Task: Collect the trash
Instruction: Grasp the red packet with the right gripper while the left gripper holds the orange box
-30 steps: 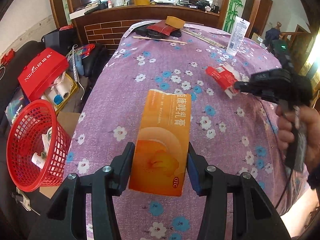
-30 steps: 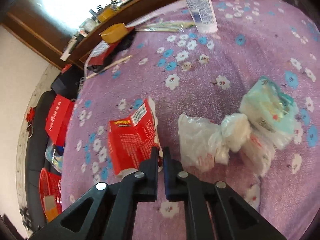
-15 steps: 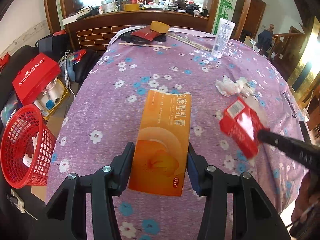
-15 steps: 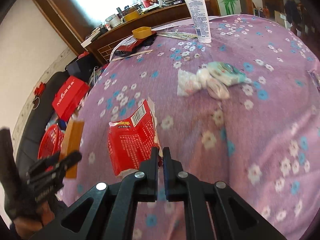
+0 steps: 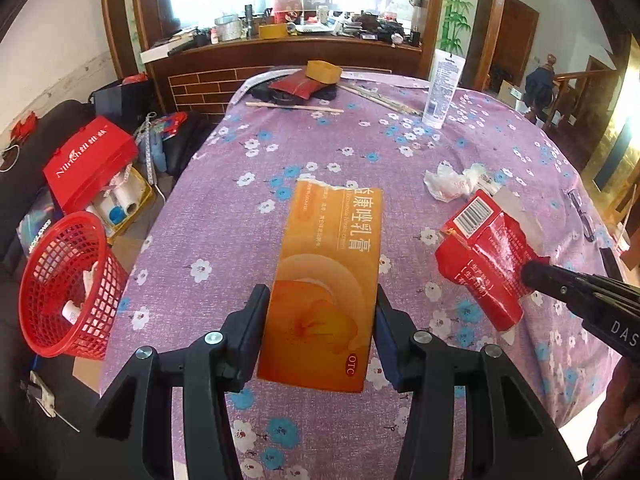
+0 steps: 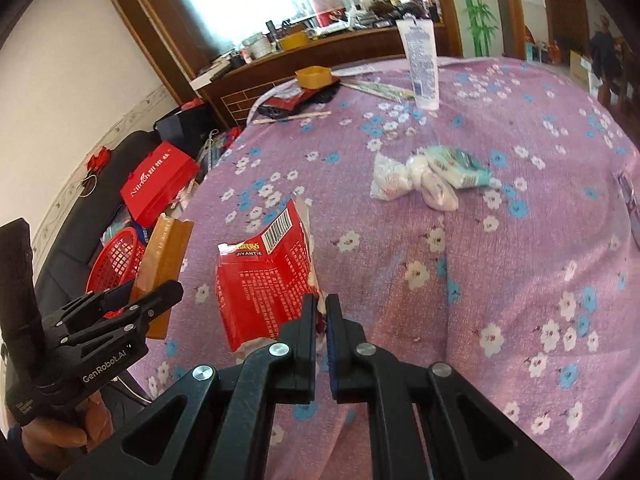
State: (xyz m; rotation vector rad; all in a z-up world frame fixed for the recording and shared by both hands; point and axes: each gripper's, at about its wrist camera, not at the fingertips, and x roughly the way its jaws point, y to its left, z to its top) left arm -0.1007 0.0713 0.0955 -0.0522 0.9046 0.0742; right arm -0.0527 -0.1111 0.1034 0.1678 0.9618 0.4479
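Note:
My left gripper (image 5: 320,320) is shut on a flat orange carton (image 5: 326,280) and holds it above the purple flowered table (image 5: 224,224); it also shows in the right wrist view (image 6: 164,264). My right gripper (image 6: 319,312) is shut on the edge of a torn red packet (image 6: 266,276), held above the table; the packet also shows in the left wrist view (image 5: 484,264). A red mesh basket (image 5: 66,284) with some trash in it stands on the floor left of the table. Crumpled white wrappers (image 6: 416,178) and a pale green pack (image 6: 460,166) lie on the table.
A white tube (image 5: 442,88) stands upright at the far side. A yellow box (image 5: 323,71), a dark red pouch (image 5: 296,86) and chopsticks (image 5: 294,107) lie at the far edge. A red carton (image 5: 90,160) and clutter sit on the floor left.
Both grippers have drawn back and risen from the table with their loads. The right gripper has carried the red packet away from the wrappers toward the left gripper's side.

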